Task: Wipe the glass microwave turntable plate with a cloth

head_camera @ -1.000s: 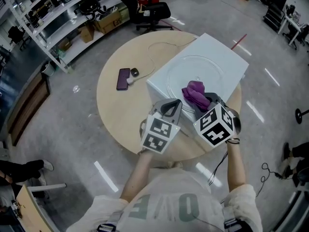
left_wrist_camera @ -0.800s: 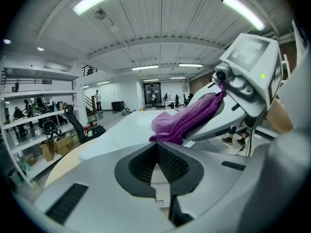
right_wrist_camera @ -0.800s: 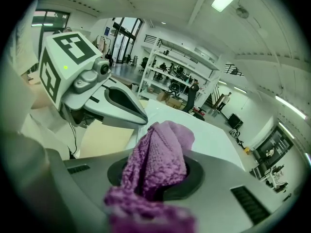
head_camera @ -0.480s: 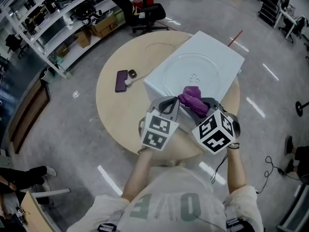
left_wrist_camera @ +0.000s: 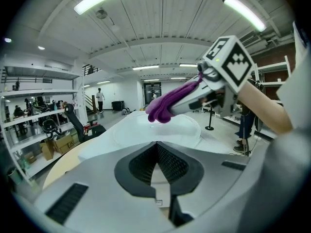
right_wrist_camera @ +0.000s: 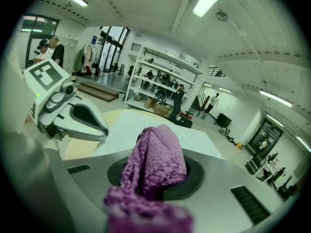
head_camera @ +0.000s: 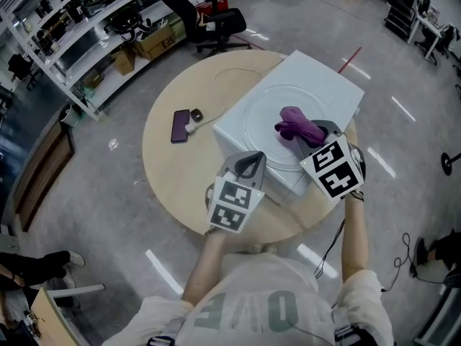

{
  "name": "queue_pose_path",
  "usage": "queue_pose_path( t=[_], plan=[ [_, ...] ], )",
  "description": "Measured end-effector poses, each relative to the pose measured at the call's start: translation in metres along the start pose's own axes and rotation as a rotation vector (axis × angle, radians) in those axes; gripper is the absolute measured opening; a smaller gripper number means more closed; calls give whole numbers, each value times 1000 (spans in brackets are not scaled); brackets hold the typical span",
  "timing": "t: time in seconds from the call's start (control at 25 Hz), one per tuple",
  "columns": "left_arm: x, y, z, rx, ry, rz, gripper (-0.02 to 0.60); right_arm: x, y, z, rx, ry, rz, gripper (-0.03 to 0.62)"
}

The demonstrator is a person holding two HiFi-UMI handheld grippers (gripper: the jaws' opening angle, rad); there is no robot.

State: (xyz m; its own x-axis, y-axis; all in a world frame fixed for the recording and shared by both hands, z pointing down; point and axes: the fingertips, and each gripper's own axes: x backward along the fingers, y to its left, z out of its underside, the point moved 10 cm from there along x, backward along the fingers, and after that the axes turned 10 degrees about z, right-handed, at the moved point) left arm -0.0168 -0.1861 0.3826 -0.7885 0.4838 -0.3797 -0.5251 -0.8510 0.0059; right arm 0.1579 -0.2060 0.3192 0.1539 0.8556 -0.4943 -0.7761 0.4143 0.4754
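Observation:
The clear glass turntable plate (head_camera: pixel 261 111) lies flat on top of a white microwave (head_camera: pixel 338 85) on a round wooden table (head_camera: pixel 173 171). My right gripper (head_camera: pixel 311 134) is shut on a purple knitted cloth (head_camera: pixel 297 127), which rests over the plate's right side. In the right gripper view the cloth (right_wrist_camera: pixel 154 161) bulges out between the jaws and hides them. My left gripper (head_camera: pixel 249 166) hovers at the microwave's near left corner, shut with nothing in it. From the left gripper view, the cloth (left_wrist_camera: pixel 165 106) hangs over the plate (left_wrist_camera: pixel 182 130).
A dark phone (head_camera: pixel 180 125) and a small round device (head_camera: pixel 197 114) with a thin cable (head_camera: pixel 232 74) lie on the table, left of the microwave. A black office chair (head_camera: pixel 225 21) and metal shelving (head_camera: pixel 79 34) stand beyond the table.
My right gripper has carried the cloth from the plate's near edge farther away and to the right across the plate. The left gripper has barely moved.

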Motion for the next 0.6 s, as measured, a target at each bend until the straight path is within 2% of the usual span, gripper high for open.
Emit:
queue_pose_path(
  t=[0.16, 0.32, 0.6],
  plan=[
    [1, -1, 1, 8, -9, 10, 3, -42, -35, -7, -43, 9, 51, 48],
    [1, -3, -1, 0, 6, 5, 3, -88, -57, -11, -41, 67, 78, 49],
    [0, 1, 0, -2, 6, 10, 3, -114, -60, -7, -68, 88, 48, 48]
  ],
)
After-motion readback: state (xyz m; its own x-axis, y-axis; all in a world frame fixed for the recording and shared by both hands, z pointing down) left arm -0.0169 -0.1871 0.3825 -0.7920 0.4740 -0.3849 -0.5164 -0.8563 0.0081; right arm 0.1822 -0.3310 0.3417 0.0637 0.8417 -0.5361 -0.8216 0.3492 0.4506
